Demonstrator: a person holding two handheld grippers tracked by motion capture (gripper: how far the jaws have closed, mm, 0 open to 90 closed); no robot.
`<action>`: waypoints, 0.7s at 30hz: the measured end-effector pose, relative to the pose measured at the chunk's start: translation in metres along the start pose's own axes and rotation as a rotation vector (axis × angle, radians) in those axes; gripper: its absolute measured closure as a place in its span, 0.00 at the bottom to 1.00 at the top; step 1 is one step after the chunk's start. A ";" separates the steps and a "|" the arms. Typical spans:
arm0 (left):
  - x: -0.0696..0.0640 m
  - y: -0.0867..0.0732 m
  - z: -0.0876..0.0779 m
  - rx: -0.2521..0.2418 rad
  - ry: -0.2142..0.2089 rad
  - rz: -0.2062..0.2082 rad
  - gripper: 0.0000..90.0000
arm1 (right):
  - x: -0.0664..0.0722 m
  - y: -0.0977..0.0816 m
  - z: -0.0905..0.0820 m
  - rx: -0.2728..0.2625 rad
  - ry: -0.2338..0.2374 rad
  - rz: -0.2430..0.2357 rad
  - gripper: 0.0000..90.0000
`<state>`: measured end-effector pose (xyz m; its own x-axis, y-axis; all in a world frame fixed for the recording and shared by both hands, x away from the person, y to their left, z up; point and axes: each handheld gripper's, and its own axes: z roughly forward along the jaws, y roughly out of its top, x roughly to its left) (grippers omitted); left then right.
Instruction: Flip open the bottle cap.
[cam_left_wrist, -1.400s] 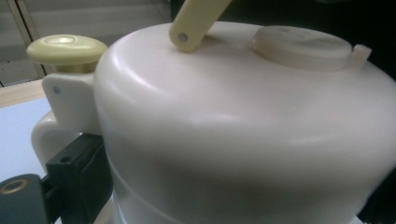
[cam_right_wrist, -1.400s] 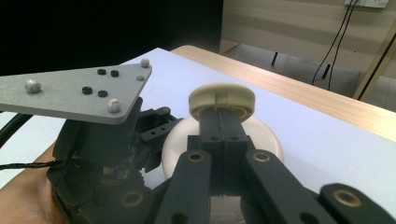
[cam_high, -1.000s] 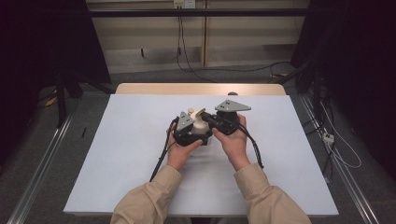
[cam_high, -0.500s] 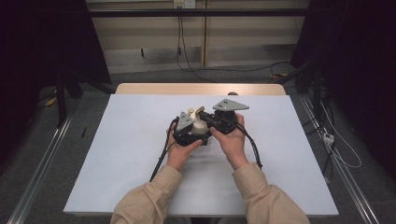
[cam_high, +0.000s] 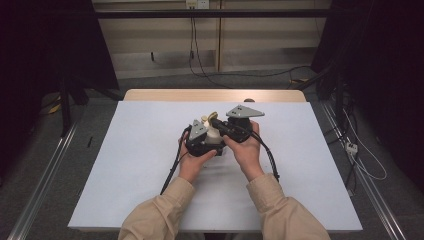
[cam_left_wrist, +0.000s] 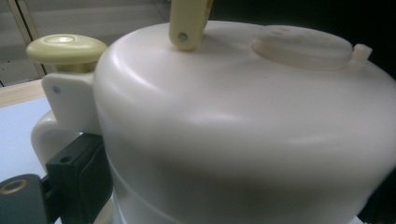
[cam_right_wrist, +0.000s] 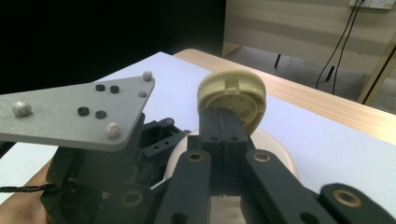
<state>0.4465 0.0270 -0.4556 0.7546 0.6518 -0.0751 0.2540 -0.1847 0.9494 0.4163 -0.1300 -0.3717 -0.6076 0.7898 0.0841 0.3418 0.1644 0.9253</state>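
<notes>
High view: your left gripper (cam_high: 202, 142) hugs the cream pot (cam_high: 214, 136) at table (cam_high: 125, 150) centre.
Left gripper view: pot body (cam_left_wrist: 243, 126) between jaws; grasp likely.
Right gripper view: right gripper (cam_right_wrist: 225, 122) clenched on yellow lid flap (cam_right_wrist: 232, 97), at twelve o'clock.

Pot (cam_high: 214, 136) mid-tabletop (cam_high: 125, 165), lid flap (cam_high: 212, 116) raised at its top. Left hand-held gripper (cam_high: 202, 145) against pot's left side, right hand-held gripper (cam_high: 214, 121) just right of it, reaching over onto the flap. Cables trailing toward near edge.
</notes>
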 end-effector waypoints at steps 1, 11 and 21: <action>0.000 0.000 0.000 0.000 0.000 0.000 0.06 | 0.000 0.000 0.000 -0.001 -0.001 -0.001 1.00; 0.000 0.000 0.000 0.002 0.001 0.000 0.06 | -0.003 0.000 0.004 0.000 -0.001 0.016 1.00; 0.000 0.000 0.000 0.000 0.000 -0.003 0.06 | -0.002 0.004 0.006 0.003 -0.012 0.004 1.00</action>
<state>0.4464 0.0271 -0.4557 0.7536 0.6527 -0.0781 0.2565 -0.1826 0.9491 0.4234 -0.1274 -0.3709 -0.5974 0.7976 0.0829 0.3462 0.1633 0.9238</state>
